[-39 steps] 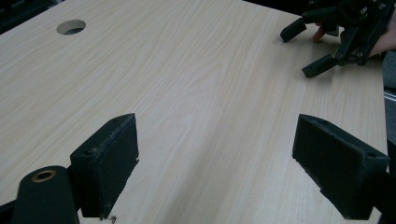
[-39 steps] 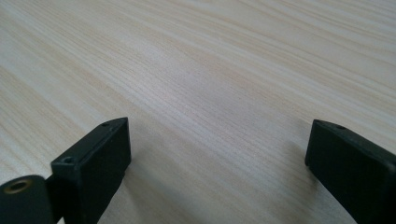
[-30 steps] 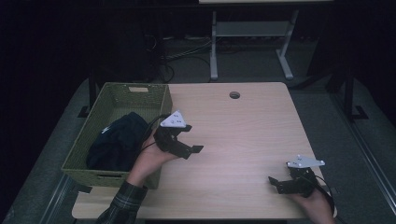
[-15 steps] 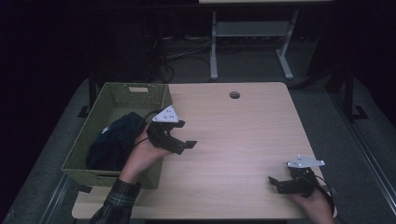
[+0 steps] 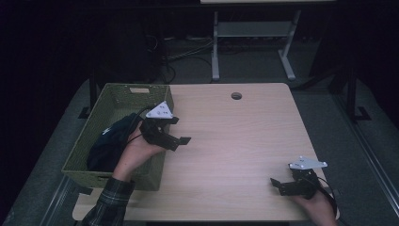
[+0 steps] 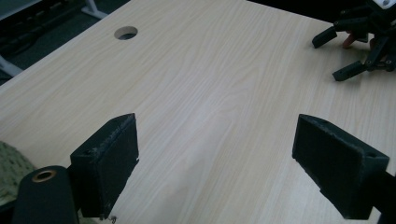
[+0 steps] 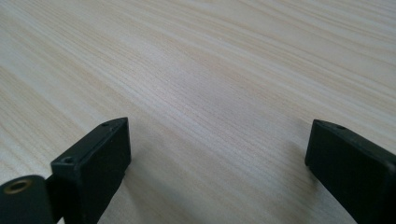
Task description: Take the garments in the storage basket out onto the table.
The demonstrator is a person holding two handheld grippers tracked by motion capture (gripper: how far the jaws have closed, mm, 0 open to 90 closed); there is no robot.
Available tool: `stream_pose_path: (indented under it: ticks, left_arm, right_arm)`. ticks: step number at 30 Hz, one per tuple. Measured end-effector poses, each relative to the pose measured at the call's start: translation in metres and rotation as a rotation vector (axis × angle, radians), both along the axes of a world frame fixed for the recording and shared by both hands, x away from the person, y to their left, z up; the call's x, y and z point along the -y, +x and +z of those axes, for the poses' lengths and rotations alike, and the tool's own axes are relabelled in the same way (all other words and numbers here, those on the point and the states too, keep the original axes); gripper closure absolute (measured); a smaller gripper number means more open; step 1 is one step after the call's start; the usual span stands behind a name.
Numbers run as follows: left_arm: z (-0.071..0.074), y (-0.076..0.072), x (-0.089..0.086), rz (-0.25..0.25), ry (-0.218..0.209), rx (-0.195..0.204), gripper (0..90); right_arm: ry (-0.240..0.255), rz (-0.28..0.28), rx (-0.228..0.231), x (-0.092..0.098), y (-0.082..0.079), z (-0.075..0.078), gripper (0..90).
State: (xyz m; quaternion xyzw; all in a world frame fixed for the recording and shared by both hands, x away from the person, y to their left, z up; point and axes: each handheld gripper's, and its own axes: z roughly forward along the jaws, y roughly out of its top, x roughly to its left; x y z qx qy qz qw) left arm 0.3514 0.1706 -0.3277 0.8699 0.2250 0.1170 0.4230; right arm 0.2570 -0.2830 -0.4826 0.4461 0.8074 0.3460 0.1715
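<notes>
My left gripper (image 5: 180, 131) hovers at the right rim of an olive woven basket (image 5: 117, 93), held by a hand in a plaid sleeve. Its jaws stand wide open over bare wood, nothing between them (image 6: 217, 154). A dark garment (image 5: 109, 143) lies bunched inside the basket. My right gripper (image 5: 278, 185) rests low near the table's front right edge, also open and empty (image 7: 219, 158). It shows far off in the left gripper view (image 6: 364, 42).
The light wooden table (image 5: 235, 136) has a round cable hole (image 5: 236, 95) near its far edge. A corner of the basket (image 6: 8, 163) shows in the left gripper view. Behind the table stand a white desk frame (image 5: 254, 33) and cables on the floor.
My left gripper has drifted a little to the left, toward the basket's rim. The right gripper has stayed where it was.
</notes>
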Motion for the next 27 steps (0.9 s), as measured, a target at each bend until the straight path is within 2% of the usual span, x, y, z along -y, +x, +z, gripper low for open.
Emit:
stream_pose_path:
  ticks: [14, 27]
  left_arm:
    - [0.007, 0.004, -0.020, 0.043, -0.002, 0.002, 14.0]
    - [0.015, 0.011, -0.044, 0.098, 0.017, 0.011, 14.0]
  right_arm:
    - [0.000, 0.000, 0.000, 0.000, 0.000, 0.000, 6.5]
    - [0.002, -0.002, -0.001, 0.000, 0.000, 0.000, 6.5]
